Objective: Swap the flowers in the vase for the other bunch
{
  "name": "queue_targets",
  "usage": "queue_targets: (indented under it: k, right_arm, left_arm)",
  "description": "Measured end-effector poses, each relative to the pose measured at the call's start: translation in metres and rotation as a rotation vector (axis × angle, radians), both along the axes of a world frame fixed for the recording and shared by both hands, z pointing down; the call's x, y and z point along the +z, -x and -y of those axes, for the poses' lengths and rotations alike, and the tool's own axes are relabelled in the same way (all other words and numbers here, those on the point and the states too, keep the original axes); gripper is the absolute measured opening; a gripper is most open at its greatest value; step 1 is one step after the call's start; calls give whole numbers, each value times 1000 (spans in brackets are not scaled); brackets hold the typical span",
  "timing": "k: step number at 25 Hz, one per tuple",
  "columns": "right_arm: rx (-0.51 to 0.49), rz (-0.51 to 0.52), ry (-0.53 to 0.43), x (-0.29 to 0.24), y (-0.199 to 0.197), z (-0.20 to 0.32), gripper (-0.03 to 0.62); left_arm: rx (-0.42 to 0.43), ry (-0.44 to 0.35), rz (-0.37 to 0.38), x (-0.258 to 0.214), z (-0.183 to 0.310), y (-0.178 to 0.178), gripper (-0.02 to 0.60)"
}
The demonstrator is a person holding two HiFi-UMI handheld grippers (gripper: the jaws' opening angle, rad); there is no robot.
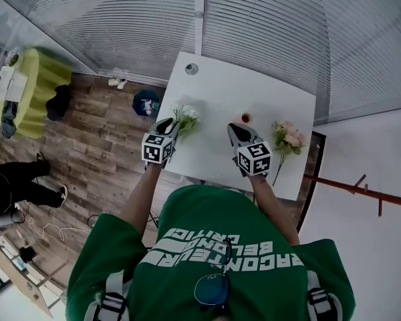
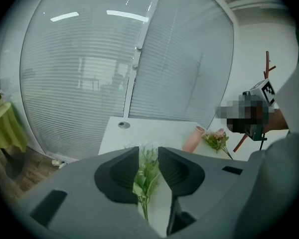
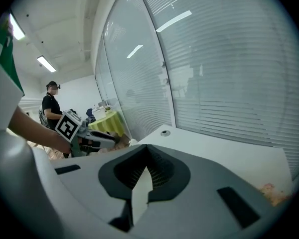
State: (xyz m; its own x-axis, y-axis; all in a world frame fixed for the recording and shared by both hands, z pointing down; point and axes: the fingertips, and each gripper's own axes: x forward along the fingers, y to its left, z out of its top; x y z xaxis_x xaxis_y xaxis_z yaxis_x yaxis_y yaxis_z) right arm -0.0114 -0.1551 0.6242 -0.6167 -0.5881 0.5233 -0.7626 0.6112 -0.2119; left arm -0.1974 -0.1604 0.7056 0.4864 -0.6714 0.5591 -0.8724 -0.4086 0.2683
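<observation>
While the person (image 1: 214, 246) in a green top leans over the white worktop (image 1: 214, 89), the left tongs (image 2: 148, 156) stand narrowly apart. The white-and-green bunch (image 2: 145, 176) lies on the worktop in the gap between them, its stem toward the tongs, and the pads are not pressing on it. The right tongs (image 3: 148, 158) are closed on nothing and hover just short of the pink vase (image 1: 245, 118), which stands between the two bunches. The pink bunch (image 1: 288, 138) lies flat to the right of the vase, near the worktop's right-hand edge.
</observation>
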Motion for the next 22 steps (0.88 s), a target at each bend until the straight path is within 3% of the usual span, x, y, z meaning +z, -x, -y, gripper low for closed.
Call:
queue_targets:
  k: [3, 7, 12, 22]
  right_arm:
    - [-40, 2, 29, 10, 22, -3, 14]
    - [-68, -7, 56, 24, 42, -2, 14]
    - [-73, -26, 88, 33, 52, 5, 14]
    - [-54, -59, 144, 58, 53, 12, 14]
  left_arm:
    - [16, 59, -5, 20, 2, -1, 181]
    - [26, 150, -25, 48, 11, -2, 249]
    - [46, 259, -32, 74, 19, -8, 268]
    - [75, 368, -27, 116, 31, -13, 267]
